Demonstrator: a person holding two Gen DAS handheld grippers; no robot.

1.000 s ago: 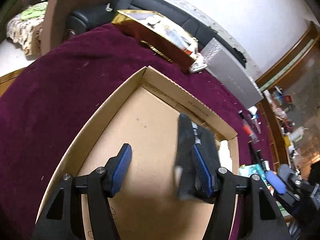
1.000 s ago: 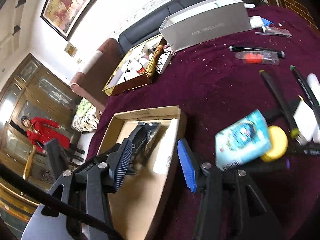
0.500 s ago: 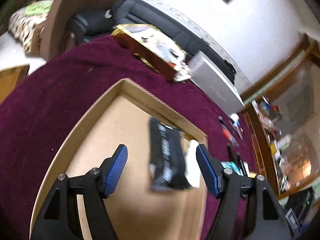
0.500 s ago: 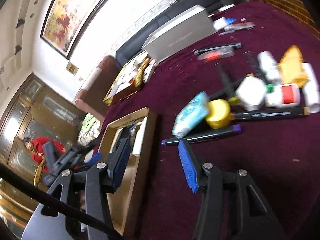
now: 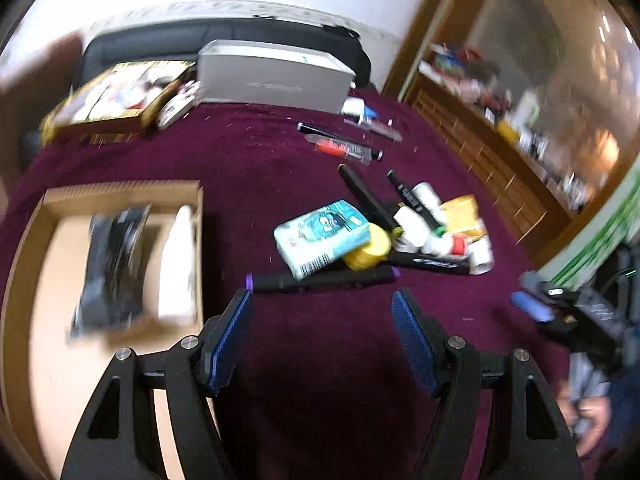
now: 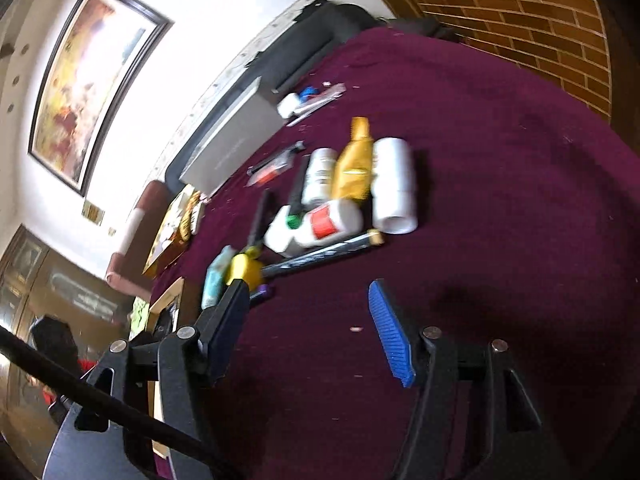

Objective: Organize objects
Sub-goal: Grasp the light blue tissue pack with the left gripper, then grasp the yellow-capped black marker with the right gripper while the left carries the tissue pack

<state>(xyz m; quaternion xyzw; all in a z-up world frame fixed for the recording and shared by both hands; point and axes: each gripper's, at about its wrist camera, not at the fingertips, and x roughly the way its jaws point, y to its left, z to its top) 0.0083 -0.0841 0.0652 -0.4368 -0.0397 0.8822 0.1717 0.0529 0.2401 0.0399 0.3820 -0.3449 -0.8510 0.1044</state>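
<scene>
Velvety maroon cloth (image 5: 256,168) covers the table, flecked with pale lint. On its left side lies a shallow cardboard tray (image 5: 120,190) of plain brown board, with a crinkled black packet (image 5: 114,264) and a smooth white tube (image 5: 176,264) side by side inside it. The left gripper (image 5: 322,336) hangs over bare cloth just right of the tray, its ribbed blue pads spread wide and holding nothing. Just beyond its tips a black marker with a purple cap (image 5: 320,279) lies crosswise, in front of the heap of loose items: a glossy teal tissue pack (image 5: 320,236) resting partly on a yellow round tin (image 5: 370,250), more black pens, white cylindrical bottles and a yellow pouch. In the right wrist view that heap shows a yellow sachet (image 6: 354,164) lying across a white roll (image 6: 394,186), beside a white bottle with a red label (image 6: 328,222), with a long dark pen (image 6: 324,256) along the near edge. The right gripper (image 6: 308,328) is also wide apart and empty, over open cloth short of the heap. At the table's far edge stand a long grey box (image 5: 272,78) and a gold-edged box (image 5: 108,98), backed by a black sofa (image 5: 160,40).
</scene>
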